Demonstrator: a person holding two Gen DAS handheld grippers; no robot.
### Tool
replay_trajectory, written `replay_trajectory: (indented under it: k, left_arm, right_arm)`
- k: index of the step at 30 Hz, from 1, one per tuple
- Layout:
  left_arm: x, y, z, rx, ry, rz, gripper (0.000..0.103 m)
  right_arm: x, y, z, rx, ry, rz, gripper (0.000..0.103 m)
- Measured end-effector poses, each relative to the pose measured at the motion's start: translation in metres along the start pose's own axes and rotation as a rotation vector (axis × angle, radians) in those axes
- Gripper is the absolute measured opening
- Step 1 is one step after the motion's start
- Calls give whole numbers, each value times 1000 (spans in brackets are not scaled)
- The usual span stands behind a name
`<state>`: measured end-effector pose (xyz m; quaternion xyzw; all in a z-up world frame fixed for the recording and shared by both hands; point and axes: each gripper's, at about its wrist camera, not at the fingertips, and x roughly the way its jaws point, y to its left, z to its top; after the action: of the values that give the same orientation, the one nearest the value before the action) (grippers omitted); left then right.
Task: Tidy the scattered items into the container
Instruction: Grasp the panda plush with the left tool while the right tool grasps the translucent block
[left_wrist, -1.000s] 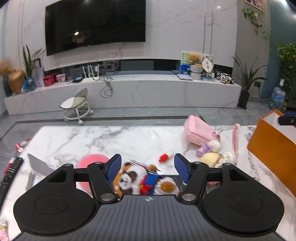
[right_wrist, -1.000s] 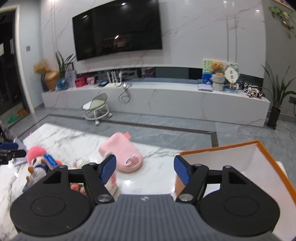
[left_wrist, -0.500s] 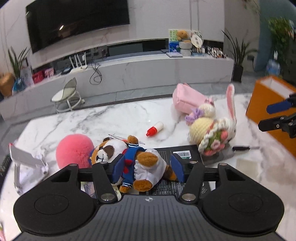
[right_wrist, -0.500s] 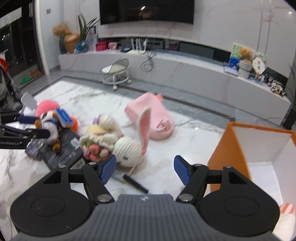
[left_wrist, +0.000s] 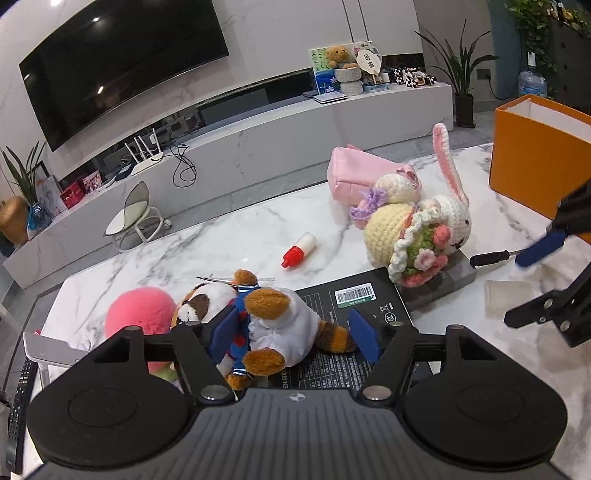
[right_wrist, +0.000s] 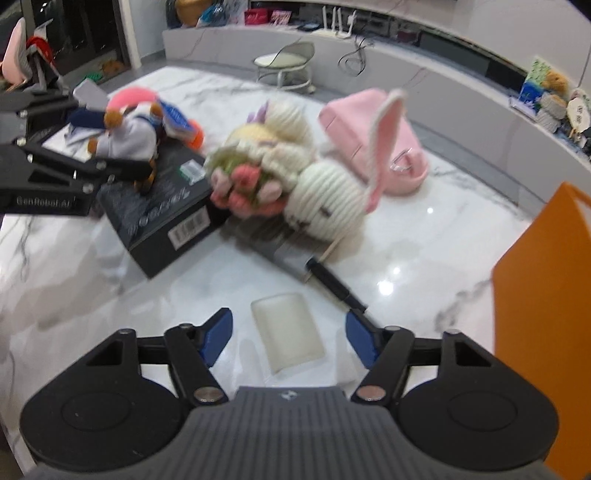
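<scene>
Left gripper (left_wrist: 295, 334) open, jaws astride brown-and-white plush animal in white smock (left_wrist: 266, 325), lying on flat black printed box (left_wrist: 354, 314) near left edge of white marble table (left_wrist: 221, 243). Not yet clamped. Right gripper (right_wrist: 288, 336) open, nothing held, over small translucent white packet (right_wrist: 287, 338) beside orange open-topped box (right_wrist: 543, 314) at right edge.

Risks: shallow pinch on soft smock slipping mid-carry; black box dragged along; packet too flat for the pads.
</scene>
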<state>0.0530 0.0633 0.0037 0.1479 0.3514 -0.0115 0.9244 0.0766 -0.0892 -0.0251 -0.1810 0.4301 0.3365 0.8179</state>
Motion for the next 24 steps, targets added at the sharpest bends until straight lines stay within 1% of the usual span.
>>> replay_trajectory:
  k: [1,3,5,8,12,14,15,16,18,20,23,24]
  left_arm:
    - [1,0,0,4,1,4,75]
    - [1,-1,0,18,3,19,67]
    - [1,0,1,29,4,37,56]
    - [1,4,1,19,5,48,46]
    - [-1,10,2,-17,3,36,43]
    - [-2,13,3,-34,-3,31,40]
    - [-3,14,3,-43,-7,28,40]
    - [-4,15,4,-53,-11,25,39]
    - [-5,16,4,-61,-15,24,39]
    - [-6,17,5,-67,-18,22,38]
    - [-10,21,7,-93,-38,15,37]
    - [-12,23,8,-104,-47,12,37]
  right_arm:
    - [4,1,-1,-3,13,2,55]
    - [7,1,-2,-5,26,1,55]
    - [9,1,-3,-2,29,0,55]
    - [10,-1,-3,7,26,-3,56]
    - [10,-3,-2,11,27,0,54]
    - [9,-3,-1,0,27,2,38]
    - [8,-3,0,3,28,6,38]
    - [8,-4,1,6,26,7,33]
    - [6,-6,1,11,21,9,27]
    - [4,-8,2,18,17,12,20]
    - [0,-9,3,25,10,12,12]
    - [-1,-10,3,27,7,9,12]
